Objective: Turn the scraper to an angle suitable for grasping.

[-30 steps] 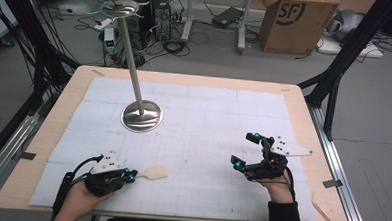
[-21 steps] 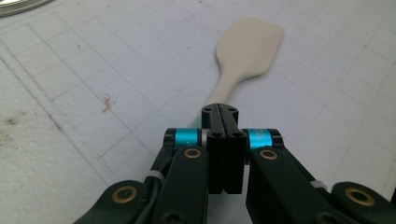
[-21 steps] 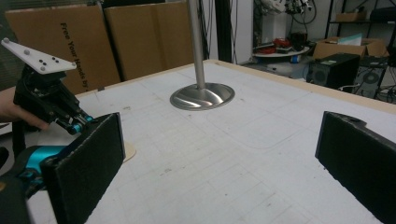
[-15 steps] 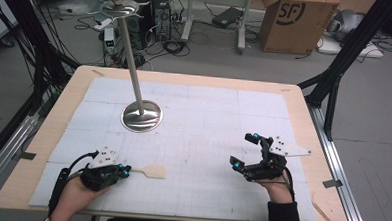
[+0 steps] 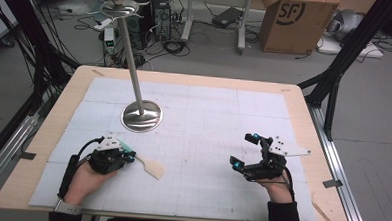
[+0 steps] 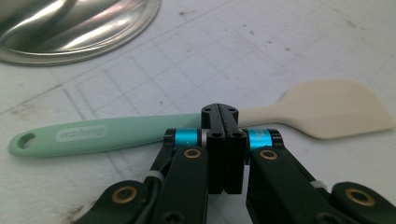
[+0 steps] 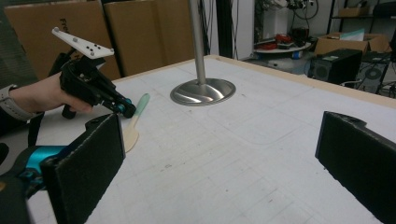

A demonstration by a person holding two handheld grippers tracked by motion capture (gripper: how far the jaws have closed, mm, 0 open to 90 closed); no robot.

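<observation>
Jaws of the left gripper [image 6: 223, 122] are closed on the neck of the spatula [image 6: 196, 125], where green handle meets cream blade; jaws of the right gripper [image 5: 247, 152] stand wide, holding nothing. The spatula lies flat on the table [image 5: 294, 97] at about 7 o'clock from the metal stand [image 5: 141, 115]. In the high view its long axis runs roughly 10-to-4, blade toward 4 o'clock. Judged best practice: lift level, keeping the grip near the balance point.

high view overhead, forward-down | gripper views low, close – share spatula [image 6: 196, 123]
</observation>
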